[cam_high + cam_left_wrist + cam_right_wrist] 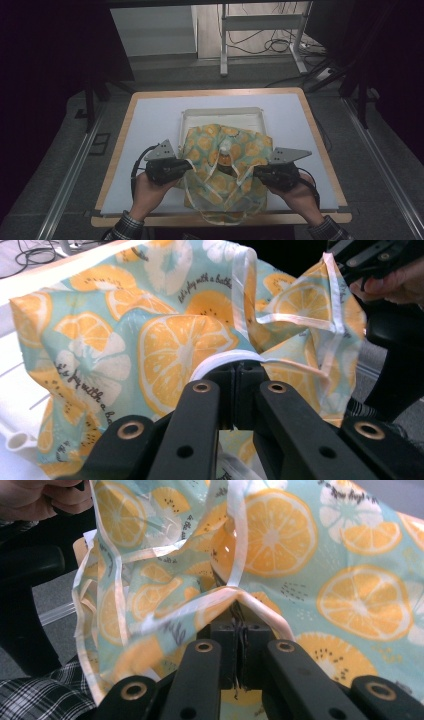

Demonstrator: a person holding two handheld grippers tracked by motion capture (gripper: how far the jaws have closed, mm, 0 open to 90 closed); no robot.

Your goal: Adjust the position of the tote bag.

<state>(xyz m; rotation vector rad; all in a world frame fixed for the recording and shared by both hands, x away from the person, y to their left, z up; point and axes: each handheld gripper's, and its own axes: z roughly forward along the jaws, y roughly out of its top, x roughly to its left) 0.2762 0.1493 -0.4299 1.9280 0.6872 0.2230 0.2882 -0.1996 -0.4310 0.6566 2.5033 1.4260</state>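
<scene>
A teal bag [235, 150] printed with orange slices and edged in white lies partly on a white tray [222, 112], its mouth toward me. A brown bottle with a pale cap [225, 156] stands inside the mouth. My left gripper [188, 167] is shut on the bag's left rim, and its jaws pinch the white edge [225, 359] in the left gripper view [235, 371]. At the bag's right rim my right gripper [257, 173] is shut on the white-trimmed fold [235, 594], as its own view [239, 625] shows. The bag hangs stretched between the two grippers.
The tray sits on a white mat [150, 120] over a wooden table [125, 120]. The bag's straps [225, 215] dangle over the front edge. A metal stand and cables [260, 30] are on the floor beyond the table.
</scene>
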